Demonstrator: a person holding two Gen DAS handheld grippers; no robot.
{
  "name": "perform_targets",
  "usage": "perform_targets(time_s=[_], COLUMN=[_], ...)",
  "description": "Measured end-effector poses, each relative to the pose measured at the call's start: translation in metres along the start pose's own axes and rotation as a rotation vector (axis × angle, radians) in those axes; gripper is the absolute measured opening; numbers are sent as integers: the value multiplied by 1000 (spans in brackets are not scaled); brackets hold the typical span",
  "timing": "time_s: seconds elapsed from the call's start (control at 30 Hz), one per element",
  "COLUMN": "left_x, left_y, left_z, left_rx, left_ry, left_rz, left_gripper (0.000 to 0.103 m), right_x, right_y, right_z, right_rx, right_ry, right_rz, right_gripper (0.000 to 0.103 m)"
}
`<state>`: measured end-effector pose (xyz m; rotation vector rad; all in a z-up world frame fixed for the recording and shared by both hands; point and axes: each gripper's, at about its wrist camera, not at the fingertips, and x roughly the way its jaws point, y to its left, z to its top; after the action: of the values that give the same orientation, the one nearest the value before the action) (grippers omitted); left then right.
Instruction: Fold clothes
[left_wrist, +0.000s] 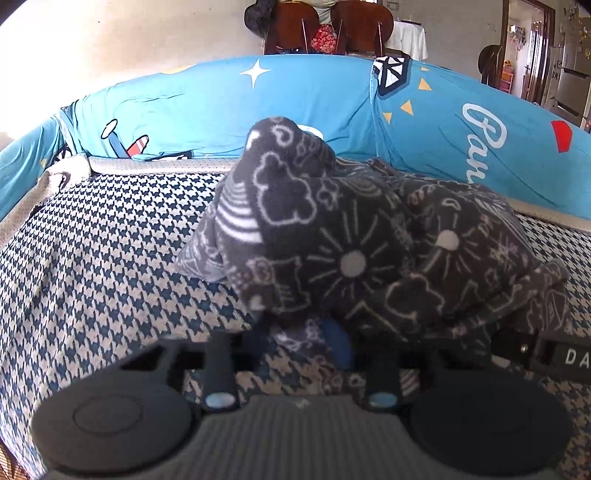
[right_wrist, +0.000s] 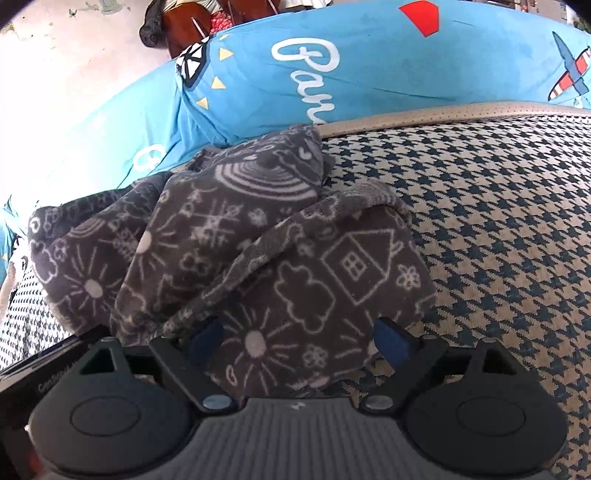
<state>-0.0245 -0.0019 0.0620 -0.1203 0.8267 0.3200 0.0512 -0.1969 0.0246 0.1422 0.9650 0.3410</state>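
Note:
A dark grey fleece garment (left_wrist: 354, 243) printed with white suns, clouds and houses lies bunched on the houndstooth seat. In the left wrist view one fold stands up in a peak, and my left gripper (left_wrist: 299, 334) is shut on the cloth just below it; the fabric covers most of the fingers and one blue pad (left_wrist: 338, 349) shows. In the right wrist view the garment (right_wrist: 258, 258) spreads in front of my right gripper (right_wrist: 299, 341), which is open. Its two blue pads (right_wrist: 391, 343) stand on either side of the near flap without pinching it.
The seat is a blue and beige houndstooth cushion (left_wrist: 110, 258) (right_wrist: 498, 221) with a beige piped edge. Behind it runs a bright blue printed cover (left_wrist: 295, 99) (right_wrist: 369, 66). Wooden chairs (left_wrist: 325, 26) stand beyond. The other gripper's body (left_wrist: 565, 354) sits close at the right.

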Motion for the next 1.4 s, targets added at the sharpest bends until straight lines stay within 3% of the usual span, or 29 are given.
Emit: perform_targets(time_s=[0.13, 0.27, 0.37, 0.43, 0.47, 0.63, 0.9, 1.03, 1.2, 1.37, 1.4], left_x=[-1, 0, -1, -4, -6, -13, -13, -13, -8, -3, -2], left_y=[1, 2, 4, 8, 10, 21, 40, 46, 50, 55, 57], left_z=[0, 0, 0, 1, 1, 3, 5, 7, 8, 8, 8], left_rx=[-7, -7, -15, -27, -30, -47, -101, -118, -127, -141, -148], left_ry=[-6, 0, 8, -4, -20, -62, -77, -78, -62, -46, -45], left_rz=[-10, -11, -13, -21, -22, -10, 27, 43, 58, 71, 71], left_gripper=[9, 10, 30, 73, 79, 100, 103, 103, 103, 103, 103], right_x=[0, -1, -2, -2, -3, -3, 3, 10, 13, 4, 1], right_y=[2, 3, 4, 4, 4, 5, 0, -5, -6, -12, -14], right_z=[-1, -2, -3, -3, -3, -5, 2, 5, 4, 3, 3], right_rx=[-17, -24, -24, -24, -24, -23, 75, 130, 127, 112, 115], right_ry=[6, 5, 4, 3, 1, -7, -37, -41, -53, -68, -70], right_rz=[9, 24, 36, 47, 55, 91, 132, 125, 76, 67, 62], right_gripper=[90, 90, 90, 90, 90, 90, 88, 75, 49, 16, 15])
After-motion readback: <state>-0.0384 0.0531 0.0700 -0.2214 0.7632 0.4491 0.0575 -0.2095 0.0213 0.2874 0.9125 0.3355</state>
